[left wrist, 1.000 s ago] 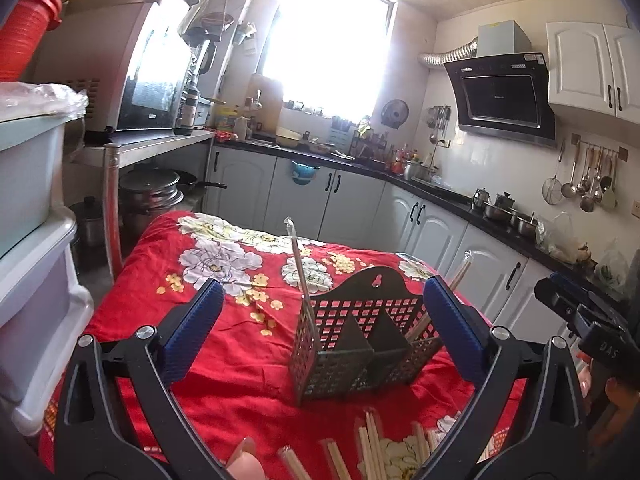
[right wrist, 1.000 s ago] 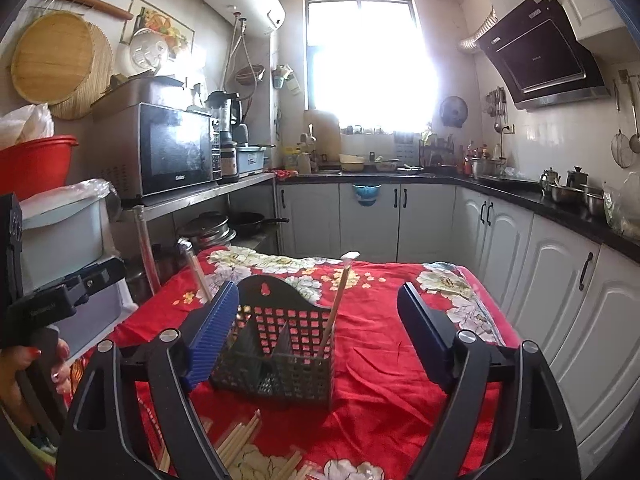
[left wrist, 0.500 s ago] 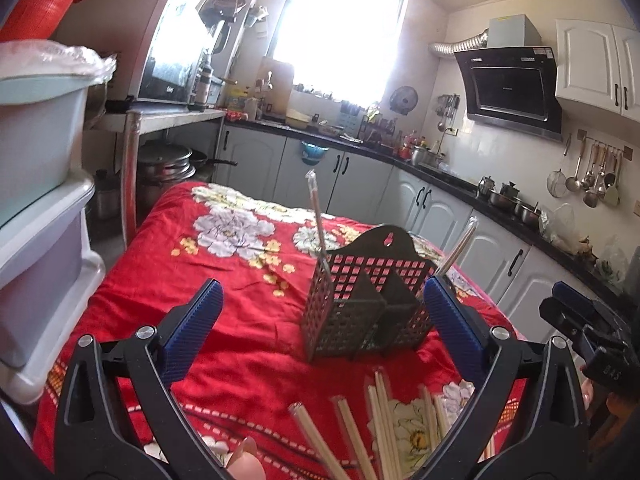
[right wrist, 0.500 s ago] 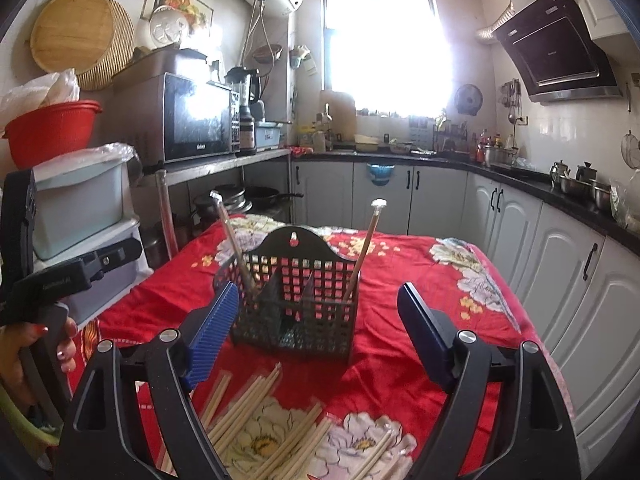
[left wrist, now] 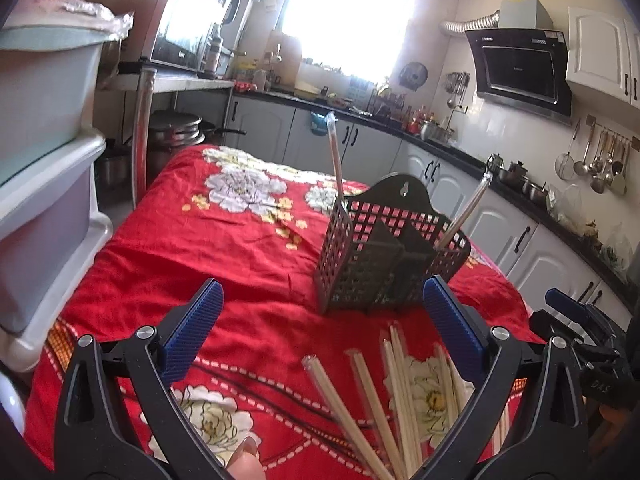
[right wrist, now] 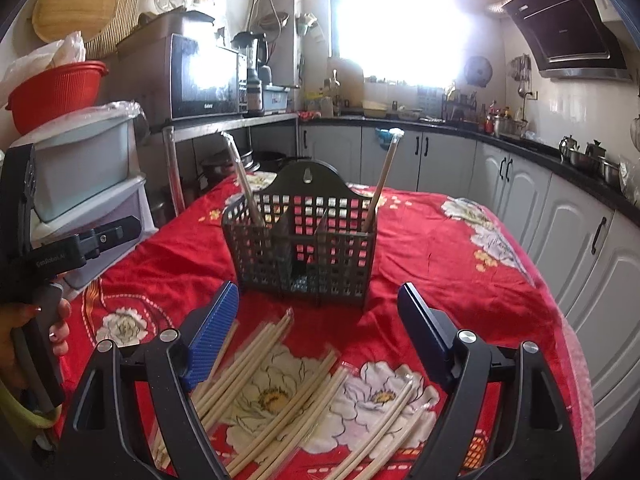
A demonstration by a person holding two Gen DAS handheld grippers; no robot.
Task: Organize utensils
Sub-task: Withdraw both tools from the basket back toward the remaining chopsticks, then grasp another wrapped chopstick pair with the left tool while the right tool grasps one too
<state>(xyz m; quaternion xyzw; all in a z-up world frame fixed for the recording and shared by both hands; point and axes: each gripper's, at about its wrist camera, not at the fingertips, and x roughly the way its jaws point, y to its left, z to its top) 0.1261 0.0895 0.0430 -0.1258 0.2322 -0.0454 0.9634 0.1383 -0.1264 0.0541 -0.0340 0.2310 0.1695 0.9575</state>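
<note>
While right gripper [right wrist: 318, 312] gapes | chopsticks [right wrist: 276, 384] beneath | caddy [right wrist: 300, 240] beyond

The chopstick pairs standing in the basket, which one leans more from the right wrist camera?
The right-hand wrapped pair, in the end compartment of the black basket, tilts outward to the right. The left pair also leans, to the left, but stands a bit straighter.

free: red cloth [right wrist: 432, 248] R of caddy [right wrist: 304, 248] | blocked: chopsticks [right wrist: 280, 392] front
</note>
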